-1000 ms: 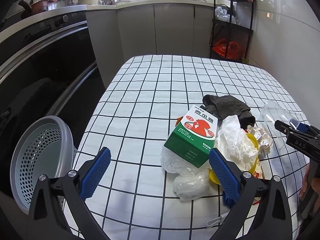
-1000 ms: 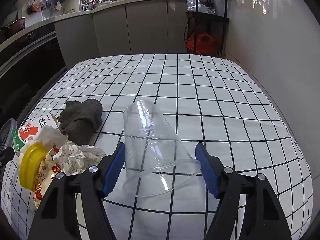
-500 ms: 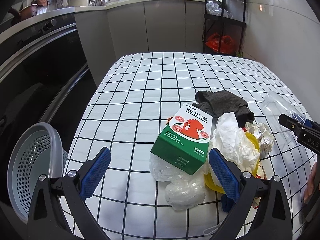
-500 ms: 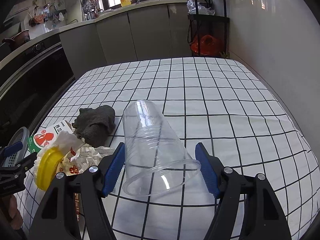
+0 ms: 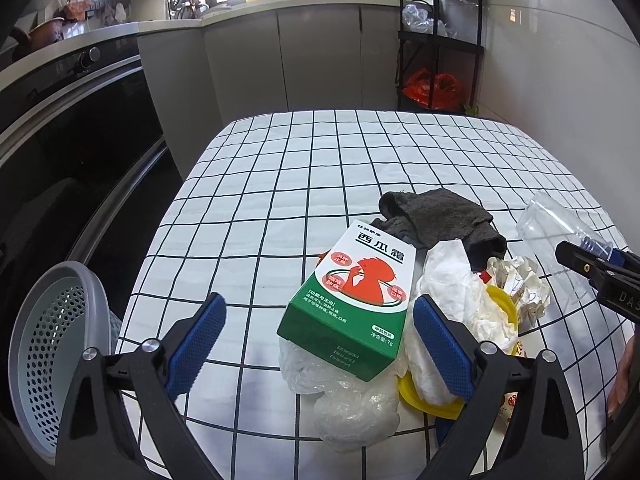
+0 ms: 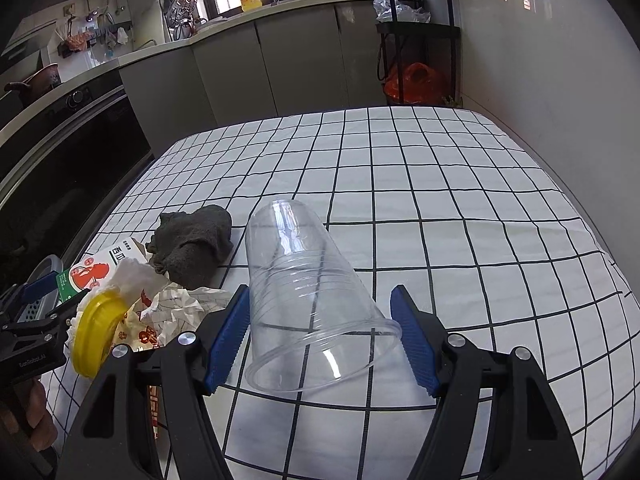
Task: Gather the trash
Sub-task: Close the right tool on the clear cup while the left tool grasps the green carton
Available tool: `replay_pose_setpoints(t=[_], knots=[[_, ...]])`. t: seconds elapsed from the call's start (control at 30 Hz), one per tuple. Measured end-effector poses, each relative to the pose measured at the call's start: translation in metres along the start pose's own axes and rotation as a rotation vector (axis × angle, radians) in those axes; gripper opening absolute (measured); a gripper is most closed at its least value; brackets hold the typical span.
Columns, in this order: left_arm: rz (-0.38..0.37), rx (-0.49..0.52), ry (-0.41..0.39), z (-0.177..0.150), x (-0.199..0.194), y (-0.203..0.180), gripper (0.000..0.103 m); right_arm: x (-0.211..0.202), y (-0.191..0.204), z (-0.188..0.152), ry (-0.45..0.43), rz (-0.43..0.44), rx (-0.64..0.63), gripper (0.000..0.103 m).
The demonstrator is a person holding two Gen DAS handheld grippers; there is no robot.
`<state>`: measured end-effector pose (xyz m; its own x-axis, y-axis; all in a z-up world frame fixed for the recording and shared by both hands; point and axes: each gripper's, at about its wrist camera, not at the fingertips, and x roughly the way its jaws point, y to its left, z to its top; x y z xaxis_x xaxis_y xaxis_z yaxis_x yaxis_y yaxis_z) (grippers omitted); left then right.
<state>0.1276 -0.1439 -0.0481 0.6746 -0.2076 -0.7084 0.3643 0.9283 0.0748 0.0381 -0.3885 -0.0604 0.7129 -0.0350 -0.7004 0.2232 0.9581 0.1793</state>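
Right claw (image 6: 320,336) is straddling the clear cup (image 6: 308,304), pads apart (no pinch yet); next: squeeze. Left claw (image 5: 316,344) is hanging spread beside the green box (image 5: 356,300).

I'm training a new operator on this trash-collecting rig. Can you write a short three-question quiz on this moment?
1. True or false: the clear plastic cup stands upright.
2. Which item lies between the open right tongs? A) dark grey cloth B) clear plastic cup C) yellow lid
3. Fill in: the green and white box rests partly on a crumpled clear ____.

Key
1. False: it lies on its side, mouth toward the camera.
2. B
3. plastic bag
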Motion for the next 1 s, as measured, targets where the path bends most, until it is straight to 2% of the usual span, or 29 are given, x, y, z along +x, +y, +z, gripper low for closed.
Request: replay_pose_setpoints(t=[0.13,0.37,0.67,1.0], knots=[[-0.025,0.003,0.029,-0.003,0.005,-0.003,0.064,-0.001,-0.001,0.000,0.000,0.003,0.003,0.068],[-0.027,-0.006,0.018,-0.004,-0.002,-0.002,0.063,-0.004,-0.001,-0.002,-0.004,0.004,0.007,0.068],[-0.025,-0.036,-0.020,-0.001,-0.029,0.010,0.062,-0.019,0.005,-0.005,-0.014,0.010,0.006,0.068],[-0.005,-0.084,-0.057,-0.008,-0.067,0.039,0.061,-0.051,0.035,-0.009,-0.039,0.030,-0.015,0.068]])
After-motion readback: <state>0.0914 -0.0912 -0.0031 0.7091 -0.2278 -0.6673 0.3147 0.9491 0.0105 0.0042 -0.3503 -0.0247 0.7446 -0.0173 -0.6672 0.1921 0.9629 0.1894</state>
